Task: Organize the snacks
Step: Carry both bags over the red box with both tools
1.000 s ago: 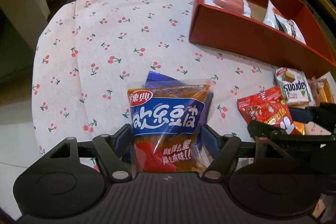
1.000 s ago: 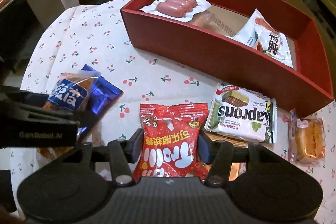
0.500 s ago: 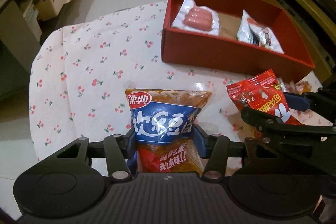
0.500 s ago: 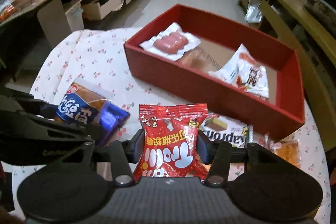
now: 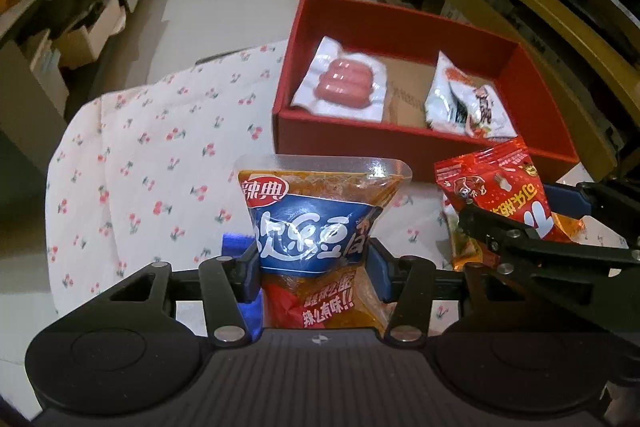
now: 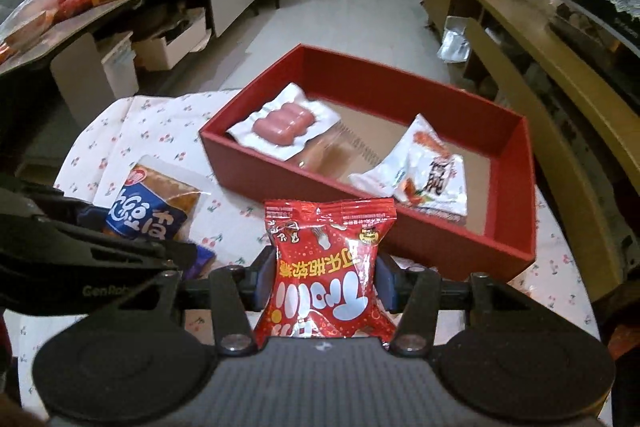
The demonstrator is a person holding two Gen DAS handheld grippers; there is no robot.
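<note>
Currently my left claw [image 5: 314, 267] is clamped across the middle of the blue-and-orange snack pouch [image 5: 316, 227], and my right claw [image 6: 326, 285] is clamped on the red candy bag [image 6: 328, 267]; both are lifted above the tablecloth [image 5: 160, 163], short of the red box [image 5: 400, 147]. Both packs look light, soft and slick, and each film crumples inward at the pads. A mid-body grip, below the top seal, seems the secure hold.

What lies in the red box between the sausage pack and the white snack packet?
Only bare brown cardboard floor separates the sausage pack from the white snack packet inside the red box; the right wrist view shows it best.
</note>
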